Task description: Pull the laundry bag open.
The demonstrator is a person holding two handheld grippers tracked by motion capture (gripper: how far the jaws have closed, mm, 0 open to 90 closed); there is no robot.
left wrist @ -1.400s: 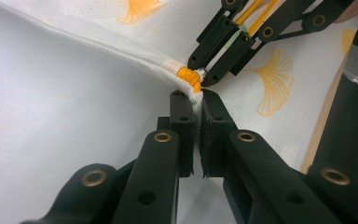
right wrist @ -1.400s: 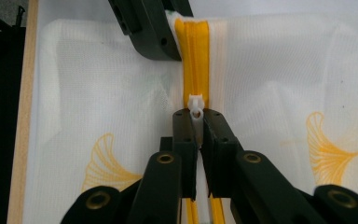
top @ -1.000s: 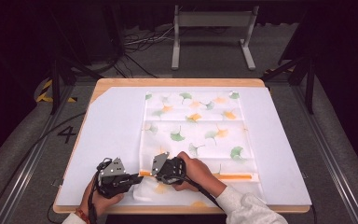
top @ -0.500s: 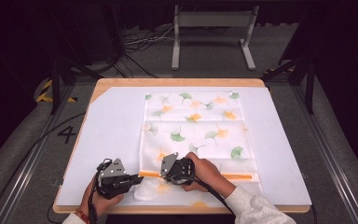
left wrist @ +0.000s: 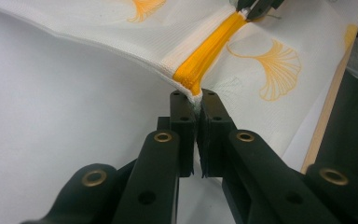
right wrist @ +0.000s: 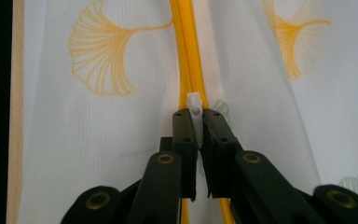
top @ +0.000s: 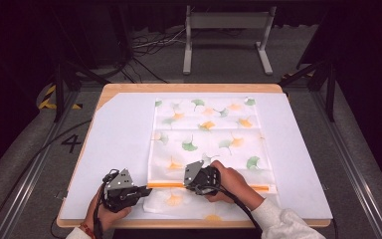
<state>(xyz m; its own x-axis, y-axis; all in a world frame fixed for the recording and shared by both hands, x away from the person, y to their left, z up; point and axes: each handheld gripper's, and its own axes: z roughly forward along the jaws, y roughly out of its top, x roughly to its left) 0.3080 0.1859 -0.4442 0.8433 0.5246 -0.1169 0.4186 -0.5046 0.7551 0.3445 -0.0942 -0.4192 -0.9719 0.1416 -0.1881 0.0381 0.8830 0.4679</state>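
The right gripper (right wrist: 198,122) has its jaws pressed together on the white zipper pull (right wrist: 194,103), which pokes up just past the fingertips and sits on the orange zipper (right wrist: 184,42). The left gripper (left wrist: 197,107) is likewise pinched shut, clamping the end of the zipper (left wrist: 205,60) together with the corner of the mesh bag (left wrist: 98,28), so the fabric lifts slightly off the table there.

From above, the left gripper (top: 138,191) sits at the bag's near left corner and the right gripper (top: 188,184) is a little way along the orange line, with the bag (top: 206,144) lying flat on the white table cover (top: 119,134), ginkgo leaves printed across it.

Over the last second the right gripper has slid rightward along the zipper, away from the left one, while the left has stayed put as the anchor. The gap between the two has grown a little. I judge this as the pull being drawn along the track, with the run only just begun: most of the zipper (top: 238,187) still lies ahead toward the bag's right edge. The anchoring pinch must hold, or the bag will drag along instead of the slider moving.
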